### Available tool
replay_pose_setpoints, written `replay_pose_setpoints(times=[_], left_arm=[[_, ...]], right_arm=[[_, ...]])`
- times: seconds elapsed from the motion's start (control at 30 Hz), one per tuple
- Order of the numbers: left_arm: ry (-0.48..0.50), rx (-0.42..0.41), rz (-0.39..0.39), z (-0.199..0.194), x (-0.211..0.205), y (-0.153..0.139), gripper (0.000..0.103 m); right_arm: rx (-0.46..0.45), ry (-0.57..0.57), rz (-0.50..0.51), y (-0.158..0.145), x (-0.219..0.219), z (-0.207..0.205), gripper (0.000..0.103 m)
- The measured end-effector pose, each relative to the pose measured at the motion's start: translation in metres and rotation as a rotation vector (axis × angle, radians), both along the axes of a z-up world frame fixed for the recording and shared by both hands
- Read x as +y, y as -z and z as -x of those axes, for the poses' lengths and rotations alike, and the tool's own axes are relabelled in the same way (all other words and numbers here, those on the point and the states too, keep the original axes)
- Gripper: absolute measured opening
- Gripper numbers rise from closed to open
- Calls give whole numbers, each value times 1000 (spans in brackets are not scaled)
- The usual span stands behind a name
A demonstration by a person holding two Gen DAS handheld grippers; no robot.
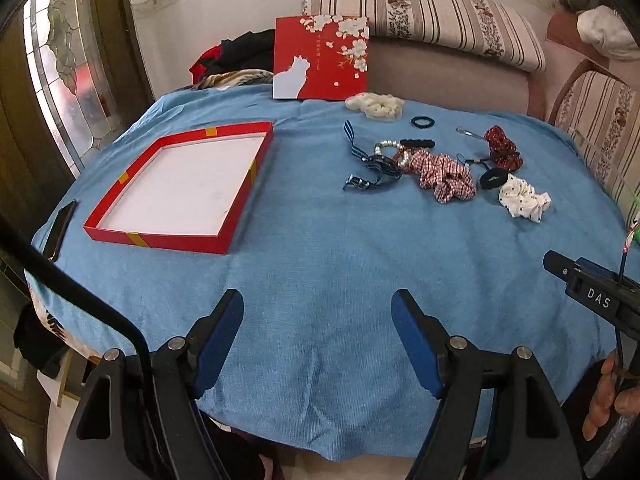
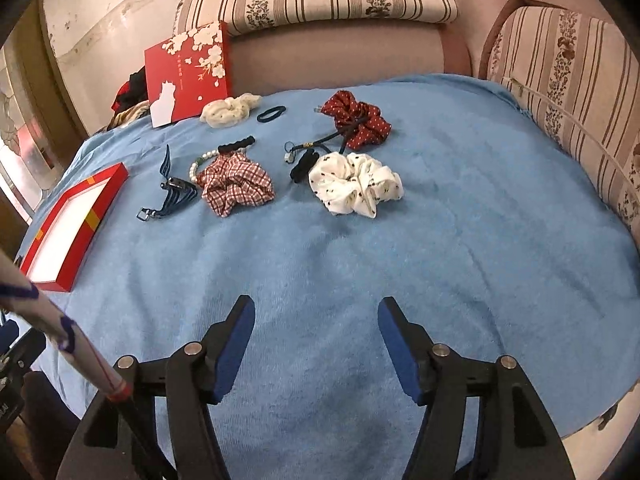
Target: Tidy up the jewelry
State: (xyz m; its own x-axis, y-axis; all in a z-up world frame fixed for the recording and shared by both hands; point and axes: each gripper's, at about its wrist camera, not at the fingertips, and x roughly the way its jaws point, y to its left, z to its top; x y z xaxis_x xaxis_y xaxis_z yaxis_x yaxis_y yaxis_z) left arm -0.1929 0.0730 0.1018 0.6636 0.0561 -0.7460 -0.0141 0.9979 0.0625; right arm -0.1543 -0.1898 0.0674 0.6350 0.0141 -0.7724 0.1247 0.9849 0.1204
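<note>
— How many scrunchies do you count on that counter (image 2: 360,272)?

— Four. A cream scrunchie (image 2: 228,111) at the far side, just in front of the upright red lid (image 2: 186,70) with the white cat and blossoms. A red polka-dot scrunchie (image 2: 356,120) further right. A red-and-white checked scrunchie (image 2: 236,186) in the middle of the pile, and a white dotted scrunchie (image 2: 354,184) nearest of the lot, to the right.

— And the smaller bits?

— One thin dark hair tie (image 2: 272,114) lying alone beside the cream one. One black twisted hair tie (image 2: 237,145) touching the far edge of the checked scrunchie, and another black hair tie (image 2: 302,166) pressed against the white dotted one. One pearl bracelet (image 2: 199,166) tucked against the checked scrunchie's left side. One blue striped watch strap (image 2: 172,196) left of that. There's a small silvery clip (image 1: 468,132) too, though it's too small to make out well.

— Where is it all meant to go?

— There's one shallow red box tray (image 1: 120,236), white inside, sitting well to the left of the pile. Nothing lies in it.

— The grippers?

— Two. The left gripper (image 1: 318,344) and the right gripper (image 2: 316,350) both hover over the near part of the blue cloth, jaws spread wide, gripping nothing, well apart from the jewelry.
</note>
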Motion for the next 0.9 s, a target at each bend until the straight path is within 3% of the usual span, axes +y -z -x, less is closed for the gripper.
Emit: replay_pose_setpoints(times=[0.4, 0.9], left_arm=[[34, 64, -60, -8, -4, 15, 75], [74, 124, -61, -24, -10, 24, 75]], right_arm=[[19, 11, 3, 6, 0, -2, 69], [37, 20, -10, 13, -7, -7, 70]])
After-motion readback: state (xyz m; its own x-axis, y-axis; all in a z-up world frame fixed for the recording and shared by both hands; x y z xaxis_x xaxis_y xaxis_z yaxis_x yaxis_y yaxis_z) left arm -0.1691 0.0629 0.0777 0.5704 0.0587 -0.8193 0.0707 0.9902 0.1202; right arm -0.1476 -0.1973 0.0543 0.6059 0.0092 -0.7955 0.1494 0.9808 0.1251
